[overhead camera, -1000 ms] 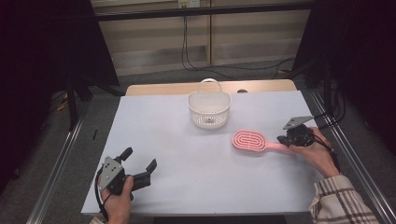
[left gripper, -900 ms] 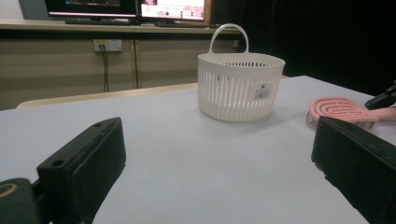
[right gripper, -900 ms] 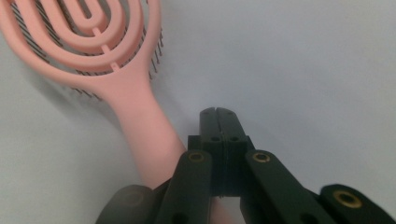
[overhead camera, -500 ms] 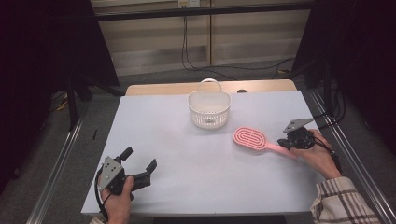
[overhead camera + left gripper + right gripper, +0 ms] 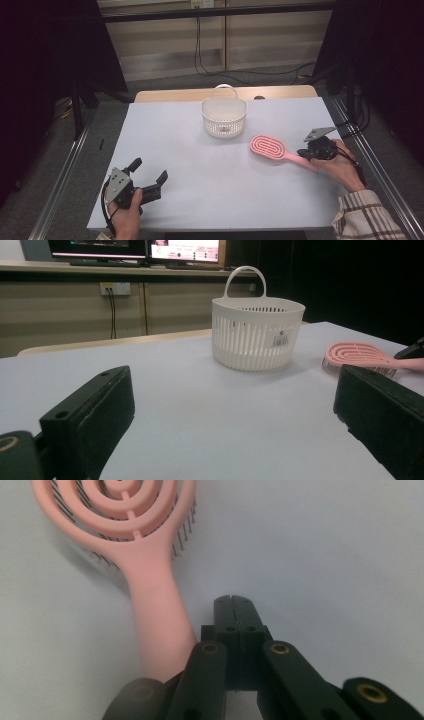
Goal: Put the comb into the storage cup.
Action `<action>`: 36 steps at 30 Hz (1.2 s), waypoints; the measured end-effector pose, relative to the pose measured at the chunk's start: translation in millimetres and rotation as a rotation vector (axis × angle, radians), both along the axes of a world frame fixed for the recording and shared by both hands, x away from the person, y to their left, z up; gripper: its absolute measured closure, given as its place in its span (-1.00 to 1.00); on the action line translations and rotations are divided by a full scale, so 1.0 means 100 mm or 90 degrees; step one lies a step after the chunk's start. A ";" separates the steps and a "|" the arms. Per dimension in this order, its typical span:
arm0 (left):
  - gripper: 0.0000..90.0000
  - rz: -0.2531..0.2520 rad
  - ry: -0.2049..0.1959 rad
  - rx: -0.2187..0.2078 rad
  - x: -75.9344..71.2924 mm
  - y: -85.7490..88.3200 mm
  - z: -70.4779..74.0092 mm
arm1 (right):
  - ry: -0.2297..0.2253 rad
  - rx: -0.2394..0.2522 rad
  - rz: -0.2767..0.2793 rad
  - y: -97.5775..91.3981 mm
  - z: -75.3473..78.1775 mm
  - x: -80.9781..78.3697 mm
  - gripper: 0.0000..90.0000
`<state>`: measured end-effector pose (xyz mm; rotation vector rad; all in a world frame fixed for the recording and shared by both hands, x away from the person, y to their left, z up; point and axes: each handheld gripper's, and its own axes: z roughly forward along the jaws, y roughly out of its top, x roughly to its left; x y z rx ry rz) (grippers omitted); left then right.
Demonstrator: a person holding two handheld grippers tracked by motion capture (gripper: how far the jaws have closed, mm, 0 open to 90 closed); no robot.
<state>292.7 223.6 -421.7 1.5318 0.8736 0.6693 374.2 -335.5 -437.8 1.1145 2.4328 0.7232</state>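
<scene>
2 grippers on the table, going left to right. Left gripper (image 5: 150,175) sits near the front-left corner, jaws spread wide, nothing between them; in the left gripper view both black jaws frame bare tabletop. White slotted basket (image 5: 224,117) stands upright mid-table toward the far edge, handle up, looks empty from above. Pink hairbrush (image 5: 275,150) lies right of the basket and near it, head toward the basket, handle running out to the right gripper (image 5: 311,152). In the right gripper view its jaws are fully closed against each other and the handle (image 5: 159,625) lies just beside them, on their left, not between them. So no grip on the brush.

Risk: with the jaws closed beside the handle, any push forward would likely shove or spin the brush rather than pick it up; it would have to open first and recentre over the handle. Brush rests on bristles, so it may rock.

Surface: pale grey-white table (image 5: 165,135), matte, with a wooden edge at the far side. Room is dark, cables along the back wall, monitors behind in the left gripper view.
</scene>
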 end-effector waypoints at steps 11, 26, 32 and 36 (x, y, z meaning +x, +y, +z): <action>-0.93 0.000 0.001 -0.002 0.00 0.00 0.00 | -0.035 0.044 -0.014 -0.07 0.08 0.00 1.00; -0.93 0.000 -0.003 -0.004 -0.01 0.02 0.01 | -0.101 0.124 -0.013 -0.13 0.25 -0.09 0.27; -0.93 0.001 -0.001 -0.003 -0.01 0.02 0.01 | -0.116 0.136 -0.038 -0.11 0.31 -0.11 -0.54; -0.93 0.000 0.000 -0.002 -0.01 0.02 0.01 | -0.097 0.135 -0.039 -0.10 0.35 -0.10 -0.85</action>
